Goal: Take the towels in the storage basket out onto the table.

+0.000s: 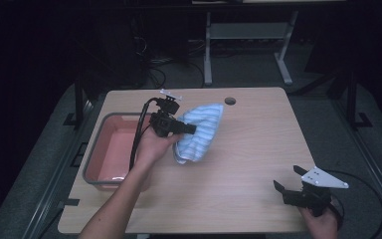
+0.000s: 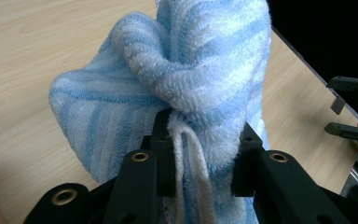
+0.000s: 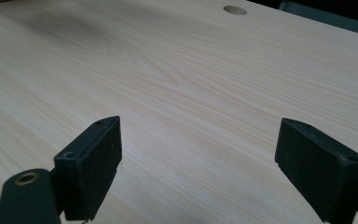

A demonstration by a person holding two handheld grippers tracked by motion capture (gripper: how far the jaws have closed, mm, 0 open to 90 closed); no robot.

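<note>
A blue and white striped towel (image 1: 199, 132) hangs bunched over the middle of the wooden table (image 1: 248, 149). My left gripper (image 1: 189, 128) is shut on the towel's edge, and its jaws pinch a fold of the towel (image 2: 200, 79) in the left gripper view. My right gripper (image 1: 288, 179) stands open near the table's front right corner, with nothing between its fingers. In the right gripper view my right gripper (image 3: 198, 154) has its jaws wide apart over bare wood.
A red tub with a grey rim (image 1: 97, 154) sits at the table's left side, beside my left hand. A round cable hole (image 1: 230, 101) lies near the far edge. Dark floor and desk legs (image 1: 208, 50) lie beyond the table.
</note>
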